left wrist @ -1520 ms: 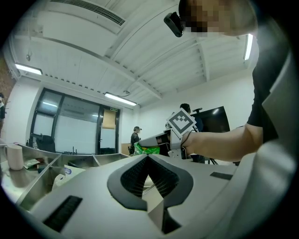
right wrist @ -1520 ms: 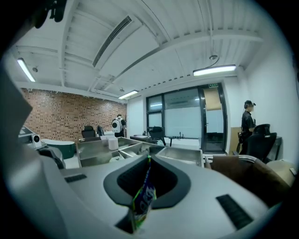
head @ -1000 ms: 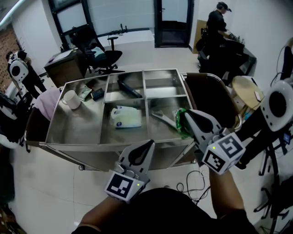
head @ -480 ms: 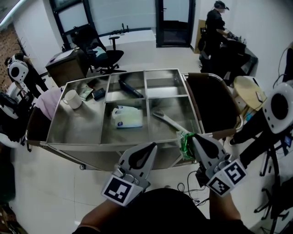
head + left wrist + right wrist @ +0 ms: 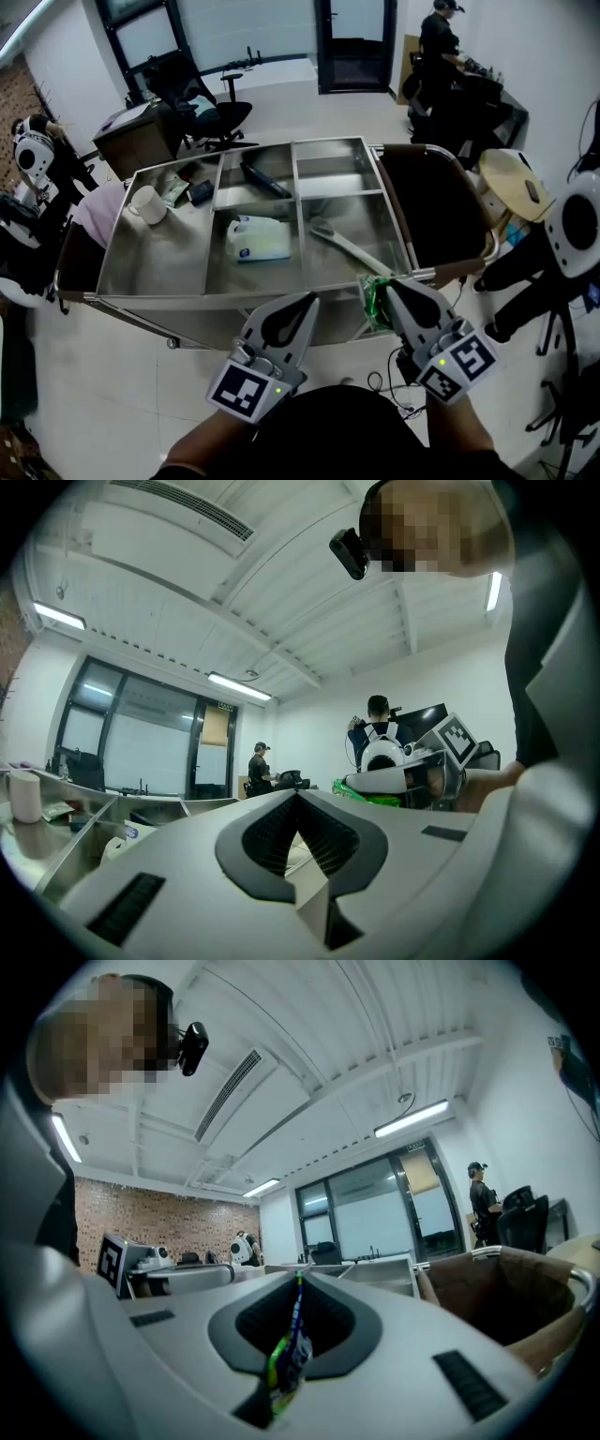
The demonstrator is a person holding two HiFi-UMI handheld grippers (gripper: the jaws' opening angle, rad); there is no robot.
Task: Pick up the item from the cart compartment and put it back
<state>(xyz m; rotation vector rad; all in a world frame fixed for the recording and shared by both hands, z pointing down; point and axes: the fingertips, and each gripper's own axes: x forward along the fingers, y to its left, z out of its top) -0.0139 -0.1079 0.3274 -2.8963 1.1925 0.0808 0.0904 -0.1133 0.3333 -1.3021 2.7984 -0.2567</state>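
Observation:
My right gripper hovers just in front of the cart's front rim, near its right end. It is shut on a crumpled green packet, which hangs to the left of the jaws. In the right gripper view the green packet is pinched edge-on between the closed jaws of the right gripper. My left gripper is beside it, also short of the cart, shut with nothing in it. In the left gripper view, the left gripper has its tips together and the green packet shows to the right.
The steel cart holds a white mug, a white pouch, a black tool and a pale long-handled utensil. A brown bag hangs on its right end. Office chairs, a desk and people stand beyond; a cable lies on the floor.
My right gripper has drawn back toward me and down with the green packet, from over the cart's front right compartment to in front of its rim. The left gripper has barely moved.

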